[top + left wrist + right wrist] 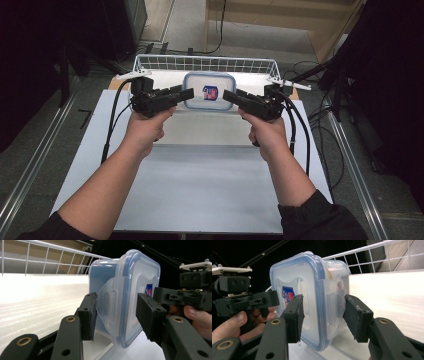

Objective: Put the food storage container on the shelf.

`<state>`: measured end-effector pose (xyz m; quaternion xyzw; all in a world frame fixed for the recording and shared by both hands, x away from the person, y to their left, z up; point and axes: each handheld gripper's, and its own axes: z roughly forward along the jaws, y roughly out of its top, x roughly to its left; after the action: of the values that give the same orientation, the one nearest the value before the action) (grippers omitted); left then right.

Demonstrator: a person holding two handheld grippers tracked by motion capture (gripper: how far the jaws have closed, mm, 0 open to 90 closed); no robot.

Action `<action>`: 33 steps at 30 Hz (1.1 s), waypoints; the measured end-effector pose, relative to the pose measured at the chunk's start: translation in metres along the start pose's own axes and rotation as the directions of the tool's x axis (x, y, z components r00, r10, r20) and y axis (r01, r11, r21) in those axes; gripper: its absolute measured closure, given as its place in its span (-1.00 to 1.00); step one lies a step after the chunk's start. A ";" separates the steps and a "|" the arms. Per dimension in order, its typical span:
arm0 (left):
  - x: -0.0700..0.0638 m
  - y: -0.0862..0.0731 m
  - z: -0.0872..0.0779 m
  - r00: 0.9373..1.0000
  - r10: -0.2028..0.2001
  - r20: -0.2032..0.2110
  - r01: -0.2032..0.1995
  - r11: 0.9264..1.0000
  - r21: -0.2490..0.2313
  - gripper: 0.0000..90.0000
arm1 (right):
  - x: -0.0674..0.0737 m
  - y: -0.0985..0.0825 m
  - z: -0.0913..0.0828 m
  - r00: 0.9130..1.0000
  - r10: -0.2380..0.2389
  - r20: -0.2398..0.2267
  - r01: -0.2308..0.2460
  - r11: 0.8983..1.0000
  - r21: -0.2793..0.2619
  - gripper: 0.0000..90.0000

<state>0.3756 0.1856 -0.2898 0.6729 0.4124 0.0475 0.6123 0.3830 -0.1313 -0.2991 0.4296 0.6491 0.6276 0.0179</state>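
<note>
A clear plastic container with a blue-rimmed lid and a red-and-blue sticker sits at the far middle of the table. My left gripper comes at it from the left and my right gripper from the right, both turned on their sides. In the left gripper view the pads of my left gripper pinch the container at a side latch flap, one on the lid, one on the far side. My right gripper clamps the opposite edge of the container the same way.
A white wire basket stands right behind the container at the table's far edge. The white tabletop stretches toward the person. Black cables trail from both grippers, and dark stands and floor cables flank the table.
</note>
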 end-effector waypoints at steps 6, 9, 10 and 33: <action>0.006 -0.001 0.004 0.999 -0.050 0.008 0.050 0.999 0.002 0.18 | -0.006 0.002 0.003 0.999 0.046 0.004 -0.047 0.999 0.015 0.16; 0.006 0.000 0.005 0.999 -0.054 0.002 0.054 0.999 -0.002 0.18 | -0.008 0.003 0.004 0.998 0.064 -0.003 -0.064 0.998 0.016 0.16; 0.006 0.000 0.005 0.999 -0.054 0.002 0.054 0.999 -0.002 0.17 | -0.008 0.003 0.004 0.998 0.064 -0.003 -0.064 0.998 0.016 0.16; 0.013 0.005 0.018 0.993 -0.110 -0.037 0.109 0.994 -0.025 0.07 | -0.012 0.014 0.019 0.995 0.091 0.050 -0.092 0.996 0.015 0.04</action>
<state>0.3969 0.1805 -0.2954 0.6412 0.4595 0.0314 0.6138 0.4085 -0.1253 -0.2978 0.4741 0.6334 0.6115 0.0014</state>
